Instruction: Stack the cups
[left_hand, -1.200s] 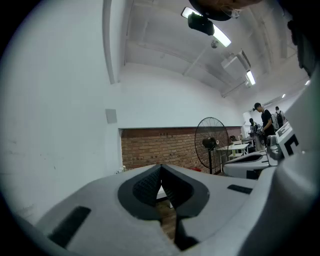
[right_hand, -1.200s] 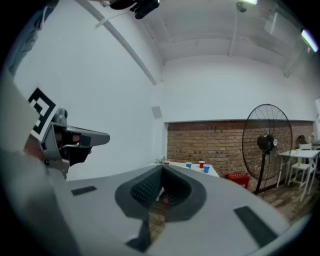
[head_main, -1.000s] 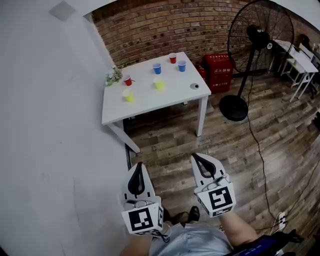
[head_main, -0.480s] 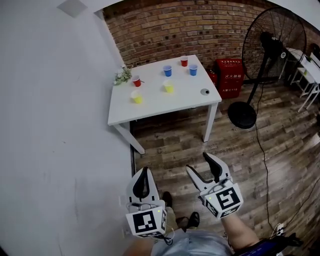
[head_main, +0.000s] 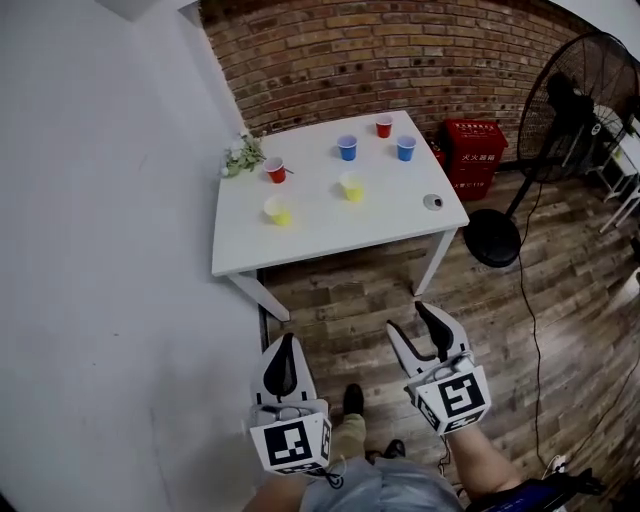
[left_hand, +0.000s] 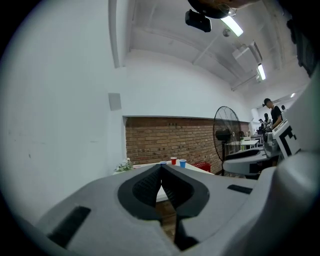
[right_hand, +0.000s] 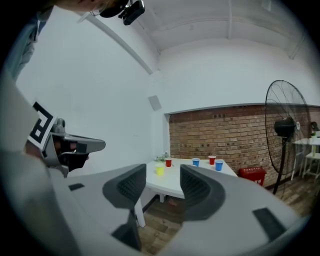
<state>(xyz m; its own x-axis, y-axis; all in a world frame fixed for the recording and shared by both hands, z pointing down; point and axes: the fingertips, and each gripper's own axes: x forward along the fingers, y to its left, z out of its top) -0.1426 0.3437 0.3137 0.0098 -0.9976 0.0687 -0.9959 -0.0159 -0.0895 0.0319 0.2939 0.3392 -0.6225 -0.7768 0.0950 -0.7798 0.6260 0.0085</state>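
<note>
Plastic cups (head_main: 347, 148), red, blue and yellow, standing apart on white bench (head_main: 330, 235), none nested yet. Left gripper (head_main: 283, 342) pinched together, empty; right gripper (head_main: 410, 318) well short of bench, jaws just opening wide, nothing between. Likely risk: light cups toppling or skidding under a hasty approach, or buckling in a hard squeeze.

Six open-topped plastic cups, all upright, apart and unstacked on the table (head_main: 330, 225): left red cup (head_main: 276, 171), left yellow cup (head_main: 278, 211), middle yellow cup (head_main: 351, 187), middle blue cup (head_main: 347, 148), far red cup (head_main: 384, 127), right blue cup (head_main: 406, 149).
</note>
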